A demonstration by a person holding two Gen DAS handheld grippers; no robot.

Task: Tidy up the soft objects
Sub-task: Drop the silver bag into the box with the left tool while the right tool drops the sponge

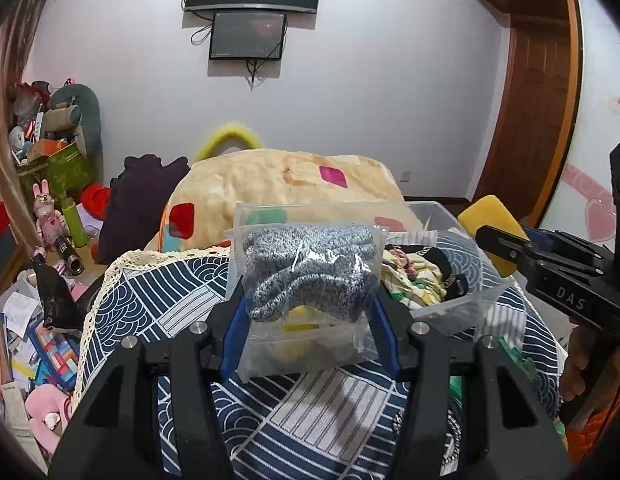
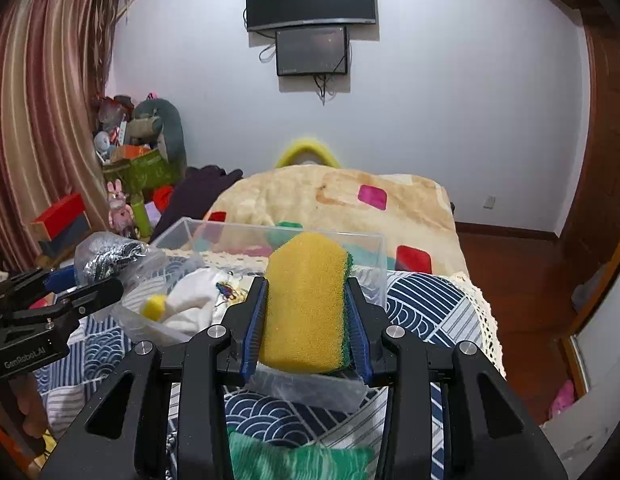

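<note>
My left gripper [image 1: 310,304] is shut on a clear plastic bag of grey knitted gloves [image 1: 310,272] and holds it above the patterned cloth, just left of the clear plastic bin [image 1: 458,308]. The bag also shows in the right wrist view [image 2: 110,258]. My right gripper [image 2: 308,308] is shut on a yellow sponge with a green scouring side [image 2: 306,300] and holds it over the near edge of the bin [image 2: 374,248]. The sponge also shows in the left wrist view [image 1: 490,220]. The bin holds white and patterned cloth items [image 2: 194,300].
The bin sits on a blue and white wave-patterned cloth [image 1: 318,412] on a bed. A cream blanket with coloured patches [image 1: 278,184] lies behind. A green cloth [image 2: 294,460] lies below my right gripper. Toys and clutter [image 1: 50,208] fill the left floor.
</note>
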